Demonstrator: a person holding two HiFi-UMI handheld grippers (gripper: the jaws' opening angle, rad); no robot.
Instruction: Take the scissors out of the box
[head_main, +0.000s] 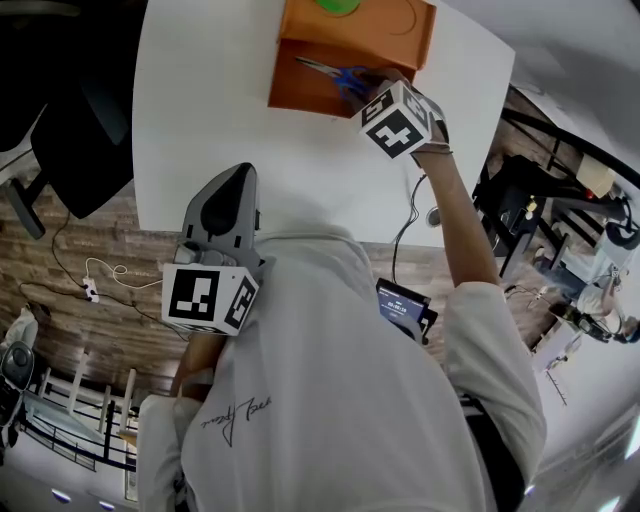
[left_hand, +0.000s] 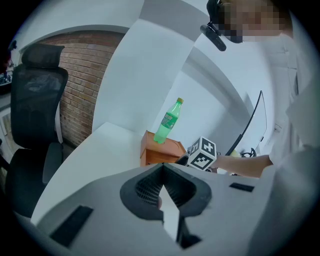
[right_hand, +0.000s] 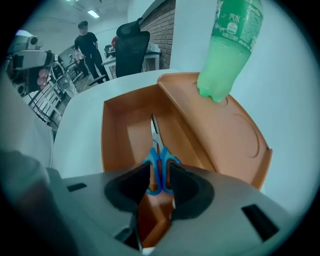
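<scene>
Clearly, the right gripper (right_hand: 160, 172) stood spread around the scissors (right_hand: 164, 156) in the box (right_hand: 117, 135). The left gripper (left_hand: 162, 172) was pressed together.

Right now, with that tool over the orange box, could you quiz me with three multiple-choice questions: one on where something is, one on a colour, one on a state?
1. Where do the scissors lie?
A) on the bare table
B) in the orange box's open compartment
C) on the floor

2. What colour is the bottle standing on the box?
A) red
B) green
C) brown

3. How do the right tool's jaws stand?
A) clamped on the bottle
B) pressed together, empty
C) apart, astride the scissors' handles

Answers:
1 B: the right gripper view shows them lying inside the compartment.
2 B: its body is plainly green.
3 C: a gap shows between the pads, with the blue handles in it.
</scene>
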